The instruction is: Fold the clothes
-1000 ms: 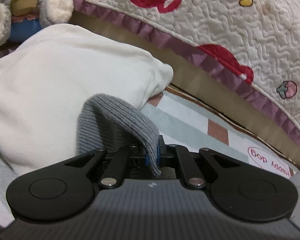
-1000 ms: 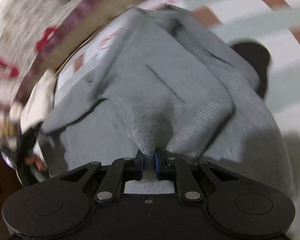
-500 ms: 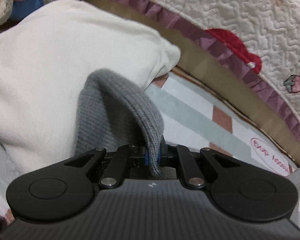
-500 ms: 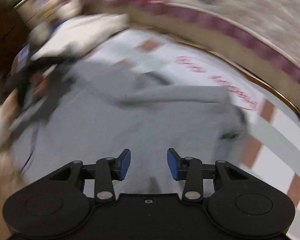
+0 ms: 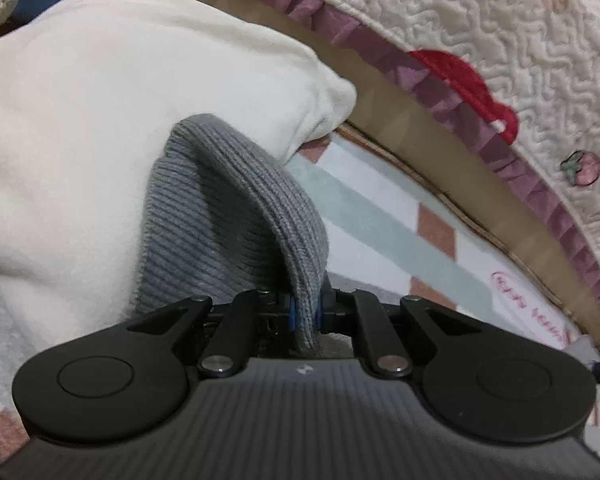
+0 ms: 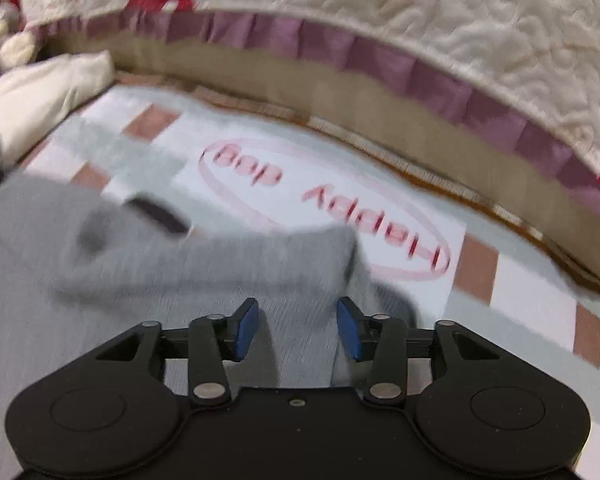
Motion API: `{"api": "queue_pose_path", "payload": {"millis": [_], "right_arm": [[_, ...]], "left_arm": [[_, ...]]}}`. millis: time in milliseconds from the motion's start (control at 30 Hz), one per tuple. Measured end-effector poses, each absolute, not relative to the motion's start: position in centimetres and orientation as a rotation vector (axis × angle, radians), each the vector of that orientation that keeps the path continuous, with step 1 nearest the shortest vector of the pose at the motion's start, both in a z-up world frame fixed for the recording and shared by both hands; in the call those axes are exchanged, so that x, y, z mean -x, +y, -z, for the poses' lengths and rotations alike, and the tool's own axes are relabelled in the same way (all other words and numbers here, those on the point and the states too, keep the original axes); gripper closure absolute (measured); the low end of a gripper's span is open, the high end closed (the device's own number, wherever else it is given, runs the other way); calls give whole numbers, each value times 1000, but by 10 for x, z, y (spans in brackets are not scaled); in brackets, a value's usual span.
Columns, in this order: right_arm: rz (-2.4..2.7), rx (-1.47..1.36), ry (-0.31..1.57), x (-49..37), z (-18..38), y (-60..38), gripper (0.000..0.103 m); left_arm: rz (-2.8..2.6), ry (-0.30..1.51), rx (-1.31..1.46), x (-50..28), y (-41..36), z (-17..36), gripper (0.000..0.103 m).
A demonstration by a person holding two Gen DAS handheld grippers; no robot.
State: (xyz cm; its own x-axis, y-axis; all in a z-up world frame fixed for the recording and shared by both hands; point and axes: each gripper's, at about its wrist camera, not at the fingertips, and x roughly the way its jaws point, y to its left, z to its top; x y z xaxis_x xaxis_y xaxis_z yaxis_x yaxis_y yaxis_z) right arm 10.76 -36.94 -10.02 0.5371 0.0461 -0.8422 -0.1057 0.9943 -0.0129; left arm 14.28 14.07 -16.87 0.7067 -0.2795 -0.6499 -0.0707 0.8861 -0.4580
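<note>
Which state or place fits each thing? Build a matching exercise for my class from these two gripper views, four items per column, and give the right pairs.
Column one:
1. left gripper
2. right gripper
3. cream garment
4. mat

Column two:
A. lies under the grey sweater, printed with pink lettering
B. jaws apart, holding nothing
C. bunched behind the lifted grey knit
D. clamped on a ribbed grey edge

Pairs: 1-D, 2-B, 3-C, 4-A
</note>
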Motion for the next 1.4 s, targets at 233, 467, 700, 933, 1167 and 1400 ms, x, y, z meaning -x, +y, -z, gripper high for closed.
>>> {"api": "queue_pose_path", "payload": {"millis": [233, 467, 700, 933, 1167, 1400], "right_arm": [[-135, -47, 1025, -106, 113, -376, 52], [-297, -266, 917, -78, 112, -381, 69], [-228, -61, 903, -96, 126, -353, 95], [-213, -330, 631, -87, 56, -417, 95], [-119, -511, 685, -163, 100, -451, 85], [-79, -527, 779, -147, 127, -464, 63]], "left_arm": [[143, 810, 486, -147, 141, 173, 95], [167, 808, 482, -148, 139, 172, 95], [183, 804, 404, -148, 132, 176, 96], [105, 824, 483, -182, 133, 165, 97], [-49, 909, 666, -236, 142, 168, 95], [-15, 805, 559, -200, 114, 144, 57]]}}
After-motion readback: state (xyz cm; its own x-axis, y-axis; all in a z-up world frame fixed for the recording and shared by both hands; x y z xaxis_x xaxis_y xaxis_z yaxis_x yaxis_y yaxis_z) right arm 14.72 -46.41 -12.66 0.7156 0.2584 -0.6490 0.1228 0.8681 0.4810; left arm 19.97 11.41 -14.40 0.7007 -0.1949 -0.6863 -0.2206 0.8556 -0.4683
